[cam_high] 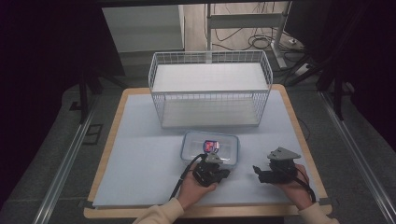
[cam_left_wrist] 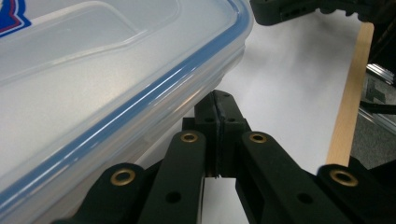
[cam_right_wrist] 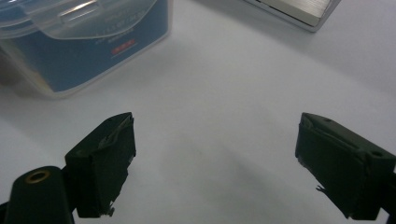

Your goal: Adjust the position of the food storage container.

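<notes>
A clear plastic container (cam_high: 210, 145) with a blue-rimmed lid and a red and blue label sits at the middle of the white table, in front of the wire basket. My left gripper (cam_high: 226, 171) is at the container's near edge. In the left gripper view the container (cam_left_wrist: 93, 84) is close, and the left gripper (cam_left_wrist: 217, 100) has its jaws pressed together, tips just under the lid's rim, with nothing seen between them. My right gripper (cam_high: 259, 173) hovers to the right of the container, open. In the right gripper view the right gripper (cam_right_wrist: 215, 144) is spread wide over bare table, the container (cam_right_wrist: 88, 46) at upper left.
A white wire basket (cam_high: 210, 88) stands at the back of the table, a corner of it (cam_right_wrist: 299, 9) seen in the right gripper view. The table's wooden edge (cam_left_wrist: 350, 93) runs along the right. Dark floor, rails and cables surround the table.
</notes>
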`<state>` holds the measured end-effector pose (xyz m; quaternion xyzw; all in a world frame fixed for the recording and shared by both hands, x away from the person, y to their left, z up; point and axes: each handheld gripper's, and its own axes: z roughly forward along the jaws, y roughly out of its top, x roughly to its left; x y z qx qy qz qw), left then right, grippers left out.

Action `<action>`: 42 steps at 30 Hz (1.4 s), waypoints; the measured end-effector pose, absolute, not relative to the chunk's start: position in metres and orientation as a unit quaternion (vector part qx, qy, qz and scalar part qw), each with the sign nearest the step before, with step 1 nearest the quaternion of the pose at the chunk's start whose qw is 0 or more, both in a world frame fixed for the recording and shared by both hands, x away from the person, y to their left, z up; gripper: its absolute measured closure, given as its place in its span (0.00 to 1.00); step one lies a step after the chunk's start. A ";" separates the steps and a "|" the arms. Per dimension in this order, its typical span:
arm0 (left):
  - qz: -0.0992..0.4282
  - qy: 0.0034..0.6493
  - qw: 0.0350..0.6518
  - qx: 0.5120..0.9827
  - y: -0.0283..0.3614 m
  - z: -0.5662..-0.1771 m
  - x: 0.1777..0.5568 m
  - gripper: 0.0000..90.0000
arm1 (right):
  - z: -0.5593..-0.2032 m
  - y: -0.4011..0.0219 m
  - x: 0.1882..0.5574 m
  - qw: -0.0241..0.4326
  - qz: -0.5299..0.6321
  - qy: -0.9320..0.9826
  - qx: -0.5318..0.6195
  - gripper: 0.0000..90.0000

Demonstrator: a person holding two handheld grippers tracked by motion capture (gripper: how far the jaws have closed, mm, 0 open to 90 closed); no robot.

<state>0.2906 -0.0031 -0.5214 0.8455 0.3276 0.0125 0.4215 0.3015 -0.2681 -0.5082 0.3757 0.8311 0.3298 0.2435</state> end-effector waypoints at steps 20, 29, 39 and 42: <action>0.014 0.321 0.434 0.842 0.001 -0.515 0.281 0.99 | -0.507 -0.269 0.301 0.247 0.330 0.831 0.375 0.14; 0.015 0.331 0.469 0.819 0.048 -0.492 0.260 0.98 | -0.505 -0.271 0.301 0.246 0.333 0.828 0.377 0.15; 0.040 0.384 0.491 0.781 0.104 -0.485 0.262 0.95 | -0.506 -0.271 0.301 0.245 0.333 0.830 0.375 0.15; 0.053 0.400 0.498 0.768 0.116 -0.485 0.263 0.89 | -0.505 -0.272 0.301 0.245 0.335 0.829 0.375 0.15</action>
